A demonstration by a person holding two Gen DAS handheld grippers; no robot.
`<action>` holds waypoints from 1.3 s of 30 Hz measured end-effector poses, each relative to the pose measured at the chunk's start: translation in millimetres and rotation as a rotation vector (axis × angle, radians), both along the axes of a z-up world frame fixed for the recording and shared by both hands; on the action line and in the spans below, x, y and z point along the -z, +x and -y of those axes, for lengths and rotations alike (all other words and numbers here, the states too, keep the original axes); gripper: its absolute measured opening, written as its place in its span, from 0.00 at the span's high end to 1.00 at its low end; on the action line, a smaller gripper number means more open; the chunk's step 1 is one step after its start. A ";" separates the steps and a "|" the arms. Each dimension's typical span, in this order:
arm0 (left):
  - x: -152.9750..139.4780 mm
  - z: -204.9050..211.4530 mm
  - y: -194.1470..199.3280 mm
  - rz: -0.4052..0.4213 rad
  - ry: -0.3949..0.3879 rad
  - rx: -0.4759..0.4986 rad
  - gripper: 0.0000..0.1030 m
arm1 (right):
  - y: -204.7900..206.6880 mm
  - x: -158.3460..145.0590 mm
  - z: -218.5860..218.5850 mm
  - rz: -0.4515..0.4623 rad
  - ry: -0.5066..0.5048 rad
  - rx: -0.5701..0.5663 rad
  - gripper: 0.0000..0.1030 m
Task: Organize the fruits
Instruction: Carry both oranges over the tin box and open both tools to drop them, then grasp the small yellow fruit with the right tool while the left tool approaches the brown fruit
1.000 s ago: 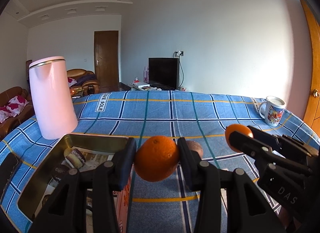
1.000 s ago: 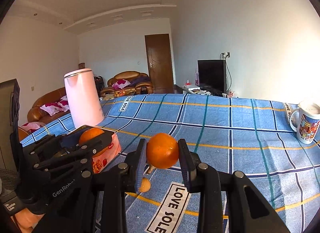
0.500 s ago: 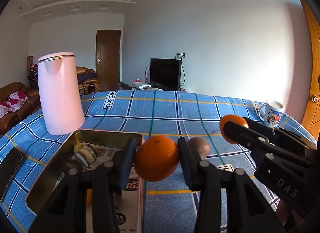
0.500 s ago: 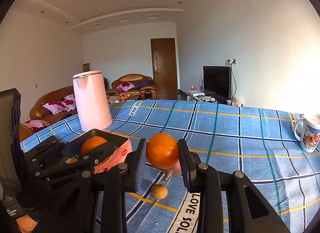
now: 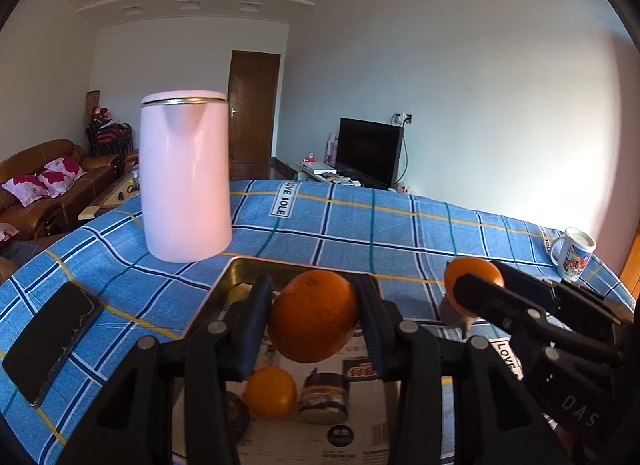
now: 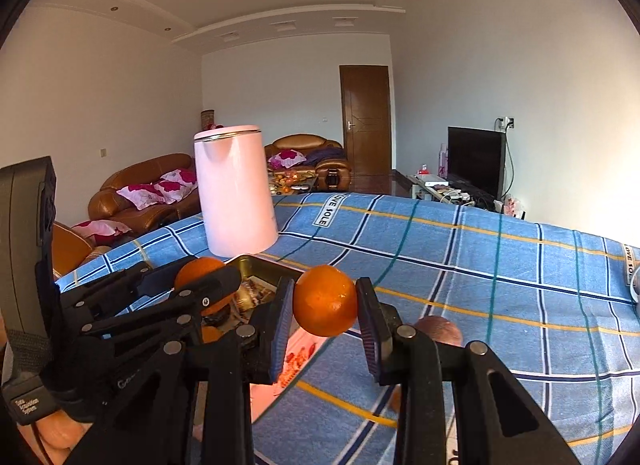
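Observation:
My left gripper [image 5: 314, 315] is shut on an orange [image 5: 314, 315] and holds it over the open metal tin [image 5: 240, 265]. Inside the tin lie a smaller orange [image 5: 270, 391] and a dark wrapped snack [image 5: 324, 397]. My right gripper [image 6: 325, 301] is shut on a second orange [image 6: 325, 301], just right of the tin [image 6: 260, 265]; it also shows in the left wrist view [image 5: 472, 285]. The left gripper with its orange [image 6: 200, 271] shows at the left of the right wrist view. A brown round fruit [image 6: 438, 329] lies on the cloth behind the right gripper.
A tall pink kettle [image 5: 186, 177] stands behind the tin on the blue checked tablecloth [image 5: 360, 225]. A black phone [image 5: 50, 341] lies at the left. A printed mug [image 5: 572, 253] stands at the far right. Sofas, a door and a TV are beyond the table.
Both grippers have moved left with their oranges. The left orange now hangs over the tin instead of beside it, and the tin's inside has come into view.

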State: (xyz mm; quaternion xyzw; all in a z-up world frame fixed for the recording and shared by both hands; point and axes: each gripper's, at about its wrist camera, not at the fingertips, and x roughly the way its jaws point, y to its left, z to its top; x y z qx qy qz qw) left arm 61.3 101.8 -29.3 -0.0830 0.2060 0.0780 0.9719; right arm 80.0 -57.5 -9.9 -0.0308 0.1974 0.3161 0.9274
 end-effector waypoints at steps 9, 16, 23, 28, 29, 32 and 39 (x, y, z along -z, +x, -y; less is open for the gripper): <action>17.6 -41.3 3.3 -0.086 -0.054 -0.060 0.57 | 6.6 22.2 -54.0 -0.090 -0.069 -0.105 0.68; 25.4 -48.2 8.6 -0.132 -0.067 -0.064 0.56 | 16.6 39.7 -79.7 -0.161 -0.133 -0.150 0.67; 9.6 -33.9 -3.7 -0.067 -0.055 -0.039 0.33 | 14.3 30.6 -46.5 -0.149 -0.087 -0.114 0.48; -0.8 -0.1 -1.7 -0.052 -0.023 0.036 0.27 | 30.4 27.0 13.0 -0.161 -0.113 0.033 0.45; -1.7 6.8 0.4 -0.054 -0.015 0.051 0.27 | 36.7 29.1 24.7 -0.181 -0.124 0.059 0.44; -4.5 26.1 7.5 -0.067 0.002 0.092 0.27 | 51.1 38.9 43.9 -0.243 -0.162 0.096 0.44; -7.9 53.6 23.1 -0.093 0.044 0.136 0.27 | 60.4 58.0 36.6 -0.340 -0.210 0.040 0.44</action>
